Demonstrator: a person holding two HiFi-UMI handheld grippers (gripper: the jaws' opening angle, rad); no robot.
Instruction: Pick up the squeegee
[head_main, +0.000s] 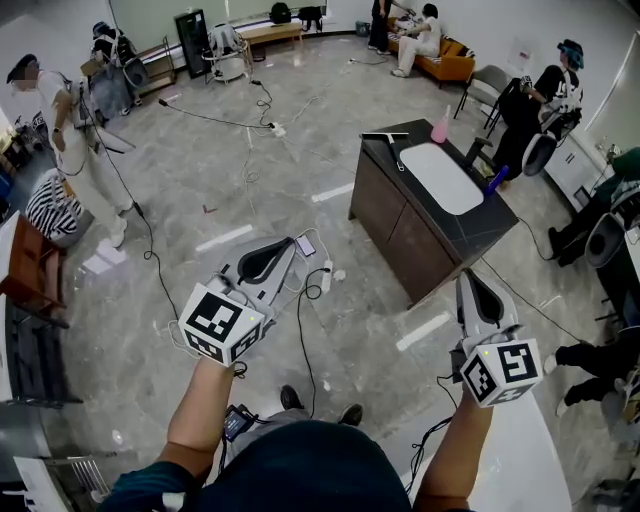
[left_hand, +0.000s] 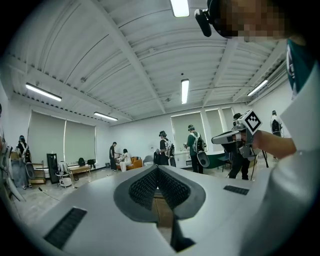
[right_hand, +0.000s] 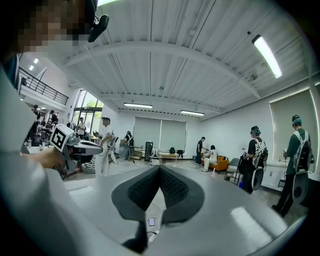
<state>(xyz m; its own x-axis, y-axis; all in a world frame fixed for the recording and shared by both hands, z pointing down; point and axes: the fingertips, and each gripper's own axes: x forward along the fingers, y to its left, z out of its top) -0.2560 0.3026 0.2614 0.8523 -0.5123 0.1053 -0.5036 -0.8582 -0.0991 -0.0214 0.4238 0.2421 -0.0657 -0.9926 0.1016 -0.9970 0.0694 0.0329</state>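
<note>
Task not begun. The squeegee (head_main: 385, 135) lies on the far left corner of the dark desk (head_main: 470, 225), beside the white basin (head_main: 441, 177), untouched. Left gripper (head_main: 272, 258) and right gripper (head_main: 477, 292) both hang over the floor, well short of the desk. On each, the fingers (left_hand: 142, 189) are pressed together with nothing held. Left to do: approach, open, grasp, lift. Count: one squeegee, one pink bottle (head_main: 440, 128), one blue item (head_main: 497, 179), two grippers.
</note>
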